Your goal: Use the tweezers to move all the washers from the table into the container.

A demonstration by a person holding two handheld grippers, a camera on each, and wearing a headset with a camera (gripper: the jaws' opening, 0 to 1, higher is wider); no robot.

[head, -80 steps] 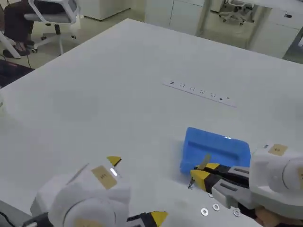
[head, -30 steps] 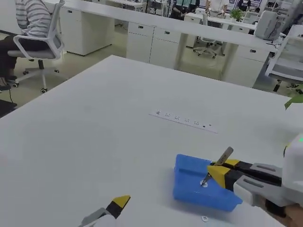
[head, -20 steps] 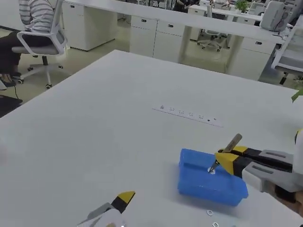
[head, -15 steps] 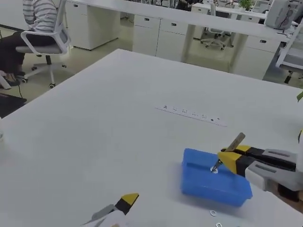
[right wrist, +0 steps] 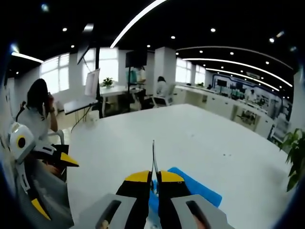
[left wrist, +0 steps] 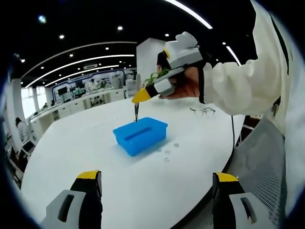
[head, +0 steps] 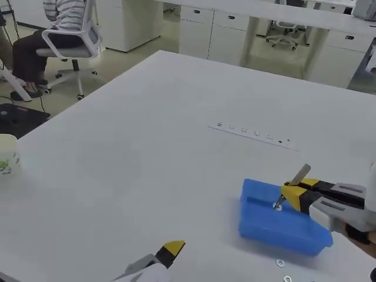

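Here, at the near left of the bench, the left gripper hangs with its jaws spread wide, holding nothing. Right of it sits the blue container, with loose washers lying on the bench just beside its near edge. The right gripper is pressed together on the tweezers, whose tips point down over the container; whether they carry a washer cannot be told.

The blue container sat open on the desk. The thin tweezers slanted tip-down into it. Small round washers lay just beside its near wall.
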